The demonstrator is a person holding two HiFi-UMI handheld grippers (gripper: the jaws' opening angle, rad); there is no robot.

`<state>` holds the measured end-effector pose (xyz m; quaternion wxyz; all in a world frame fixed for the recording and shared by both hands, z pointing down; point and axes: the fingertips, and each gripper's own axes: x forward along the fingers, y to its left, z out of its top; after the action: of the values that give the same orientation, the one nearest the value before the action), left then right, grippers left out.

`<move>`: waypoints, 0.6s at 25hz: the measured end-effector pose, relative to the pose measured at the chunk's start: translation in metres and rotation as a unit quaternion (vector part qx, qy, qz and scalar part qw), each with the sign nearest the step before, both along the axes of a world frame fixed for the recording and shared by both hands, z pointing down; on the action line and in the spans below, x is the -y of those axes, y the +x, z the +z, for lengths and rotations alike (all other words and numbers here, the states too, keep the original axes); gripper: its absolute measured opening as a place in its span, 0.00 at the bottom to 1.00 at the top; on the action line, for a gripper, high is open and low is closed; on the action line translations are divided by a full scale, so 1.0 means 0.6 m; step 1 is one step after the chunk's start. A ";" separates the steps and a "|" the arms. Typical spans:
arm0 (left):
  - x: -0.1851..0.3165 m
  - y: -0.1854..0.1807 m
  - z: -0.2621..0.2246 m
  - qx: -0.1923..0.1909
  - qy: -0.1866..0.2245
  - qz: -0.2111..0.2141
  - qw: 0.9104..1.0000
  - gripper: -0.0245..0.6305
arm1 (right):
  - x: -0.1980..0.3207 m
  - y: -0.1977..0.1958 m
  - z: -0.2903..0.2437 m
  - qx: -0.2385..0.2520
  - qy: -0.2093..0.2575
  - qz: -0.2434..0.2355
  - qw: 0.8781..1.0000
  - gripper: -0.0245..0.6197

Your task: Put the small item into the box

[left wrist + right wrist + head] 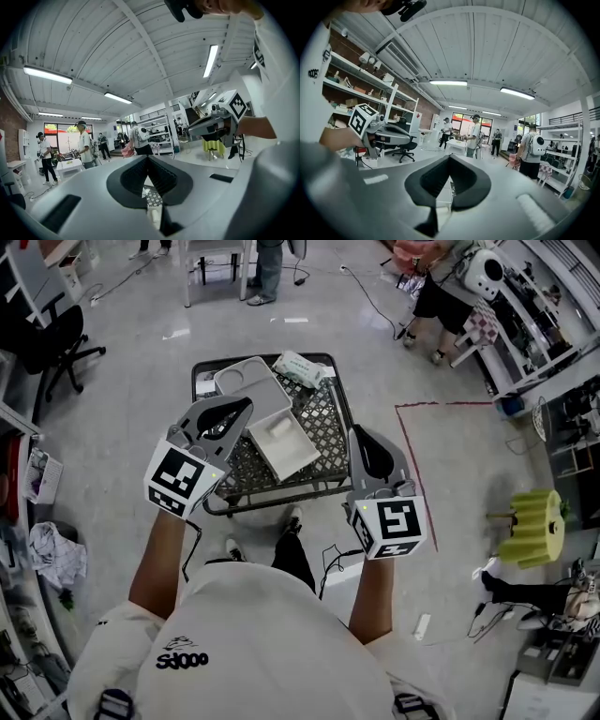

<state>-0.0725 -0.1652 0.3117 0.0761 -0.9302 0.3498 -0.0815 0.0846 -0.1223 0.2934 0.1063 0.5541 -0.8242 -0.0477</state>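
A black mesh table (323, 423) stands in front of me on the floor. On it lies an open white box (281, 444), with a flat white lid (248, 379) behind it. A small white packet (300, 367) rests at the table's far edge. My left gripper (246, 409) hovers over the table's left side, tilted up, jaws shut and empty (148, 158). Off the table's right edge, my right gripper (361, 435) is also shut with nothing in it (450, 158). Each gripper view looks out into the room and catches the other gripper (218, 124) (377, 131).
A red tape line (412, 456) marks the floor to the right of the table. A yellow object (534, 526) stands further right, an office chair (56, 334) at far left. Cables lie on the floor. People stand and sit at the back.
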 end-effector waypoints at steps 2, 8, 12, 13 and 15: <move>-0.001 0.003 0.003 0.000 -0.003 0.002 1.000 0.05 | -0.002 0.004 0.002 0.001 -0.002 0.001 1.000 0.05; -0.006 -0.001 0.013 0.002 -0.010 -0.001 1.000 0.05 | -0.004 0.002 0.012 0.003 -0.009 0.002 1.000 0.05; -0.009 0.001 0.011 0.000 -0.011 0.000 1.000 0.05 | -0.007 0.003 0.012 0.009 -0.012 0.001 1.000 0.05; -0.009 0.000 0.012 0.000 -0.012 0.000 1.000 0.05 | -0.007 0.003 0.012 0.011 -0.012 0.001 1.000 0.05; -0.012 -0.003 0.015 0.000 -0.013 0.000 1.000 0.05 | -0.009 0.000 0.013 0.011 -0.011 0.000 1.000 0.05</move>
<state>-0.0740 -0.1582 0.3206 0.0644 -0.9311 0.3485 -0.0863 0.0844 -0.1167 0.3014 0.1036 0.5538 -0.8256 -0.0325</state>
